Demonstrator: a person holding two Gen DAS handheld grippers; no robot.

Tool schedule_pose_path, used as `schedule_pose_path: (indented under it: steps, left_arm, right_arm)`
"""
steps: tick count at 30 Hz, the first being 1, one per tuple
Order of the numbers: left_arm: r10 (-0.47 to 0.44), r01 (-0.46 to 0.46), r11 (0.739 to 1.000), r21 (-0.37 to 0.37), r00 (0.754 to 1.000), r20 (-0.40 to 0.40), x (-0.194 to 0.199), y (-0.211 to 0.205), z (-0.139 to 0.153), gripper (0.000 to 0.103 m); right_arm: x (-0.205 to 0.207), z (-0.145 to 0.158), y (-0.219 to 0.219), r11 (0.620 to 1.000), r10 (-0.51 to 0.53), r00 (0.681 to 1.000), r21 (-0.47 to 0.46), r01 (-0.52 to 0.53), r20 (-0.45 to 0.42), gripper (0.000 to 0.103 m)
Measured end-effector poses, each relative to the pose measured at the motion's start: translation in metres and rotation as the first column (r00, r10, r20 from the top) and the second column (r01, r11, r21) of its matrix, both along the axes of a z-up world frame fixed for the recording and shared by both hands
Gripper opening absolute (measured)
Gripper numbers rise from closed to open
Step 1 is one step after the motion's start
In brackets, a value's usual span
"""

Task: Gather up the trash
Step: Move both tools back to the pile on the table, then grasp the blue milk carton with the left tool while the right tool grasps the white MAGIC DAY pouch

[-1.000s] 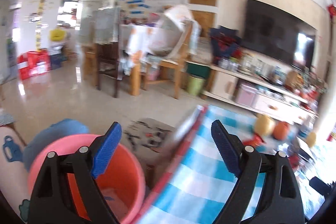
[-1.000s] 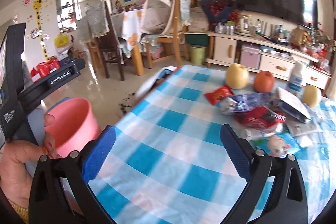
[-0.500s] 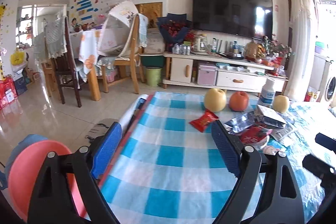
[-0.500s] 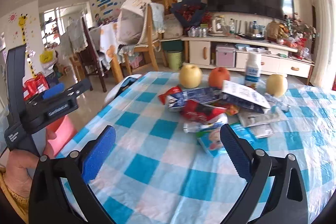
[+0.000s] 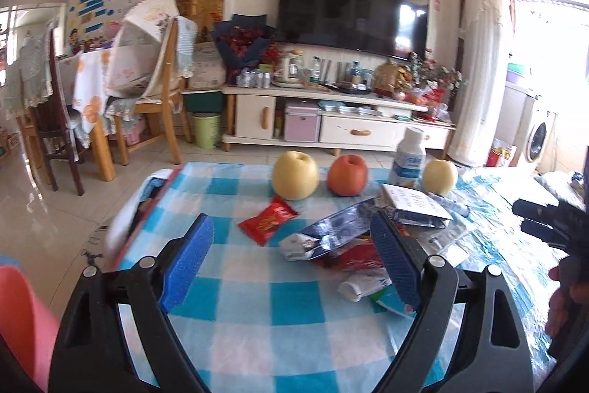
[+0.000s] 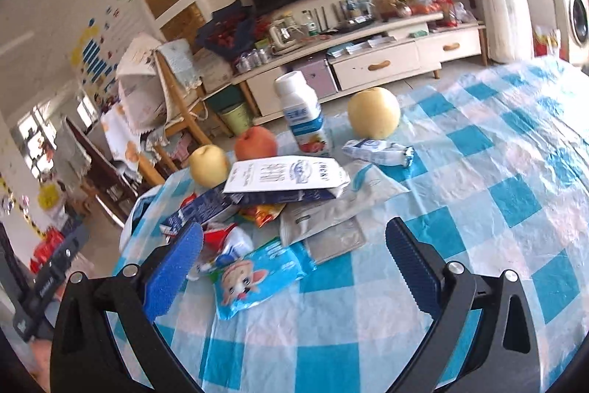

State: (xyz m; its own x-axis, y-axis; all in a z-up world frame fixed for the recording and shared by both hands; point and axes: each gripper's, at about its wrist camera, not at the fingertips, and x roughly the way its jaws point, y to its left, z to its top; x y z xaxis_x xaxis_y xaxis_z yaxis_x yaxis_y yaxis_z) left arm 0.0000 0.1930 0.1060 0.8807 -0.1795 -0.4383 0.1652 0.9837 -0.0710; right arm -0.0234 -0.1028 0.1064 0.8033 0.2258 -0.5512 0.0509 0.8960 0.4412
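Blue-checked tablecloth (image 6: 478,142) carries wrappers (image 6: 257,267), fruit (image 6: 373,113); both grippers (image 5: 294,264) (image 6: 294,267) gape, empty.

No lettering reads clearly; the print on the white carton (image 6: 283,176) is too blurred.

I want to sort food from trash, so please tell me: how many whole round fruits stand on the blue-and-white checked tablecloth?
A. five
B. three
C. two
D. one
B: the left wrist view shows a large yellow round fruit, a red-orange round fruit and a smaller yellow round fruit in a row at the far side of the blue-and-white checked tablecloth, behind the wrappers.
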Motion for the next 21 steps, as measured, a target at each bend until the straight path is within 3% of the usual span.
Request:
schedule_pose_path:
  steps: [5,8,10,18,21]
  left_arm:
    - [-0.087,0.086,0.996,-0.027,0.996,-0.032,0.036,-0.021,-0.008,0.088]
    - [-0.152,0.148,0.987,-0.058,0.986,-0.071,0.063,-0.03,-0.015,0.088]
    - [-0.188,0.182,0.981,-0.071,0.978,-0.092,0.079,-0.037,-0.019,0.088]
    - [-0.298,0.266,0.95,-0.165,0.93,-0.214,0.138,-0.049,-0.051,0.088]
    - [-0.299,0.268,0.951,-0.157,0.925,-0.233,0.149,-0.053,-0.06,0.088]
  right_arm:
    - [0.041,-0.022,-0.062,0.984,-0.07,0.995,0.157,0.08,-0.072,0.097]
    - [0.065,-0.028,-0.083,0.985,-0.078,0.994,0.144,0.09,-0.082,0.095]
    - [0.082,-0.034,-0.094,0.985,-0.065,0.994,0.153,0.078,-0.087,0.081]
    - [0.14,-0.059,-0.109,0.993,0.023,0.993,0.115,-0.009,-0.119,0.079]
    - [0.154,-0.062,-0.105,0.995,0.063,0.992,0.09,-0.053,-0.109,0.075]
